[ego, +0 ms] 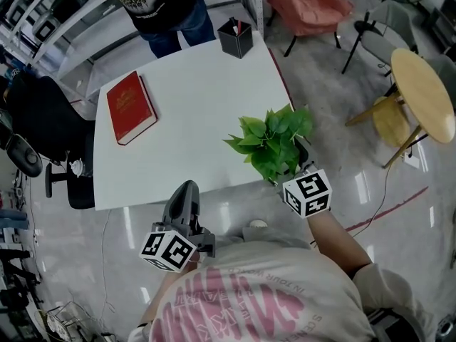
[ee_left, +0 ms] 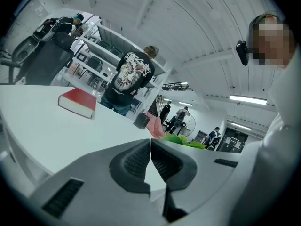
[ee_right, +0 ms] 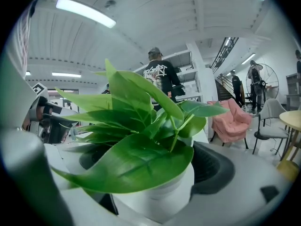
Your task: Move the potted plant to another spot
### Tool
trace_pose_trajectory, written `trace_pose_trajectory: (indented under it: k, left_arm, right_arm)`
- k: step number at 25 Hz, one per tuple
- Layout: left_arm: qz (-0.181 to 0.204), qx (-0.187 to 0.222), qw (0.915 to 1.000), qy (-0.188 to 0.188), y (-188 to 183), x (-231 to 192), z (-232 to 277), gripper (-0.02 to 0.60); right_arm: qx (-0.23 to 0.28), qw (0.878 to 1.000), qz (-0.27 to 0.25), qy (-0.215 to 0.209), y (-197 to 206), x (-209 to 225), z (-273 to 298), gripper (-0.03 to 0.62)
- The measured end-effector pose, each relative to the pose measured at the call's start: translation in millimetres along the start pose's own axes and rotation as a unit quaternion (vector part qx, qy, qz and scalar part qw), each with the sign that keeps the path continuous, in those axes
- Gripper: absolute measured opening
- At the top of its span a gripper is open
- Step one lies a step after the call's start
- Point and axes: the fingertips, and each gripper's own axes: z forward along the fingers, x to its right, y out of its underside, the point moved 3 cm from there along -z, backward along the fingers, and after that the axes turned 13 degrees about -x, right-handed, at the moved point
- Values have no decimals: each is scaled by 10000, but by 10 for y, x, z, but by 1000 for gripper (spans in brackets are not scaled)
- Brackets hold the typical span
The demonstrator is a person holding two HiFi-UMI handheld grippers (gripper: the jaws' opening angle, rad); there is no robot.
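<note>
Centre of floor, bench: white rectangular flat-topped bench (ego: 199, 120), standing on glossy grey floor (ego: 342, 155).
Bystander: person in a dark printed shirt and blue jeans (ego: 160, 6), standing at the far edge of the bench, back turned in both tongs views.
Seating, left: black padded office chair (ego: 43, 120), just beside the left side of the bench.
Seating, far right: pink upholstered armchair (ego: 306, 2), apart from the bench.
Side table: round pale wooden table (ego: 424, 91), well to the right.
Book: red hardcover book (ego: 130, 107), lying flat on the left part of the bench.
Task item: green broad-leaved potted plant in a white round pot (ego: 272, 142), at the near right corner of the bench, leaves overlapping the edge. Whether the pot base touches the bench cannot be told.
Right tongs (ee_right: 150, 166): clamped on the white pot, one dark pad at each side of it. Its marker cube (ego: 308, 192) is just behind the plant.
Left tongs (ego: 187, 186): clenched, pads meeting, nothing between them. They are held at the near edge of the bench, apart from the plant.
Pen holder: black square pen holder (ego: 236, 38), at the far right corner of the bench.
</note>
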Motion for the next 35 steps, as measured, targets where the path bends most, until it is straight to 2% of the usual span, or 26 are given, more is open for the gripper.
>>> trace_pose_trajectory:
  k: [13,23,30,35]
  left_arm:
    - [-165,-9,9999,-22,38,-153,-17,25]
    - [-352,83,9993,122,13,-251,-147,25]
    - [-432,228,9988,74,-114,-356,-532,25]
    - [-668,274,9973,89,-161,-473,-745,25]
  right_arm:
    - [0,10000,12,-31,18,10,32,520]
    - [-412,9989,-181,136,35,-90,10,540]
    - [-656,9965,150,495,4,-121,-83,542]
    - [-833,9918,772,592,45,-171,-213,545]
